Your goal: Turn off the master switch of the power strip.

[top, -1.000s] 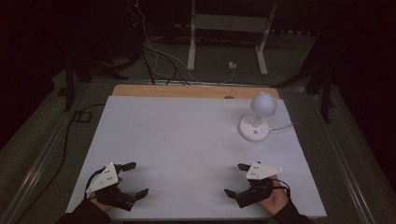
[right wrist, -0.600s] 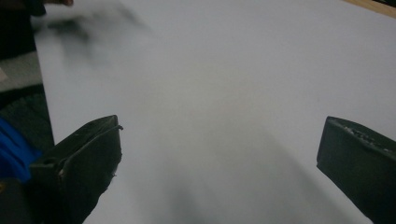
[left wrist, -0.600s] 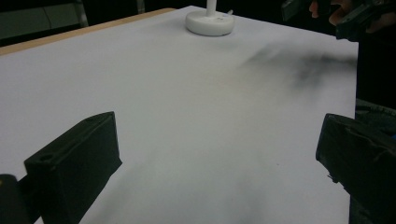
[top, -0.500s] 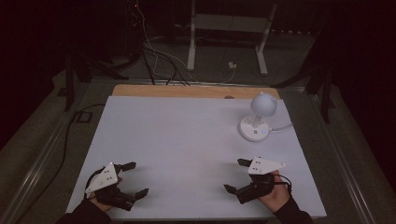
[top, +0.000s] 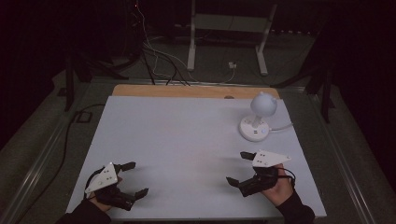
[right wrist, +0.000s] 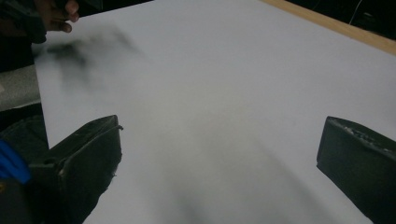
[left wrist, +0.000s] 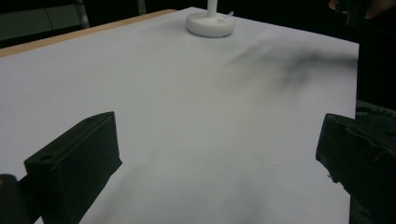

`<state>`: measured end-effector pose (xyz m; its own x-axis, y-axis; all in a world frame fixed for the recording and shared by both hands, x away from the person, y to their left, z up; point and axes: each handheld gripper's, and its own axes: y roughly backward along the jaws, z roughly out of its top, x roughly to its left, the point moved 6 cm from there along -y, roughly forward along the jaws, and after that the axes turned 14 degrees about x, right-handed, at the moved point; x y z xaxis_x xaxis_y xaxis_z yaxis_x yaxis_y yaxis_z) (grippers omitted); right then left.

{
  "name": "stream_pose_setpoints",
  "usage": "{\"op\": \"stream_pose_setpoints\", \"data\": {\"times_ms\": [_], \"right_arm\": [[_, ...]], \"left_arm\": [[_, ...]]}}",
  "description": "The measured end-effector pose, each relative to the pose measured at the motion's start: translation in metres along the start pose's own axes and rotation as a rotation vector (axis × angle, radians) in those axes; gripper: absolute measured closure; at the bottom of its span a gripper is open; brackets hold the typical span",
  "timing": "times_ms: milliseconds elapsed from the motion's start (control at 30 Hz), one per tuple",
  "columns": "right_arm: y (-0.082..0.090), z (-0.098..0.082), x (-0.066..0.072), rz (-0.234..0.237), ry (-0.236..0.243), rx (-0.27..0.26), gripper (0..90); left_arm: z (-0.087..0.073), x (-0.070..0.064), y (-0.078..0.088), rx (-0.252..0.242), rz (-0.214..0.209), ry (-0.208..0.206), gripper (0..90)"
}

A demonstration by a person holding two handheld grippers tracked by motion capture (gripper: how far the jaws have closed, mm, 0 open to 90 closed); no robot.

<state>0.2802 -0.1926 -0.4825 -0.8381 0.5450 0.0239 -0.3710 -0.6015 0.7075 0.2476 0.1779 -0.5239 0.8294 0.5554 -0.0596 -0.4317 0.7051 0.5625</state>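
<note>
A dark room surrounds a white table (top: 187,140) with a wooden strip along its far edge. Since a second ago the right gripper (top: 239,169) has lifted and edged toward the far right, which reads as the start of a reach for the lamp (top: 258,119); the left gripper (top: 134,178) has stayed at the near left. Both have their jaws spread wide, grasping nothing. The lamp stands upright at the far right, a round white head on a disc base, its cord trailing right.

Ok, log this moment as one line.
left tongs: open, empty, near edge | right tongs: open, empty | lamp: upright, far right, untouched | table
</note>
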Motion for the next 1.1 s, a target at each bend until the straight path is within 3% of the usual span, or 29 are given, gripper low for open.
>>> {"op": "stream_pose_setpoints", "data": {"times_ms": [367,1100], "right_arm": [[0.008,0.012,-0.017,-0.032,-0.015,-0.027,0.0],[0.017,0.016,-0.055,-0.099,-0.061,-0.035,0.0]], "left_arm": [[0.000,0.000,0.000,0.000,0.000,0.003,0.3],[0.000,-0.001,0.000,0.001,-0.001,-0.001,0.3]]}}
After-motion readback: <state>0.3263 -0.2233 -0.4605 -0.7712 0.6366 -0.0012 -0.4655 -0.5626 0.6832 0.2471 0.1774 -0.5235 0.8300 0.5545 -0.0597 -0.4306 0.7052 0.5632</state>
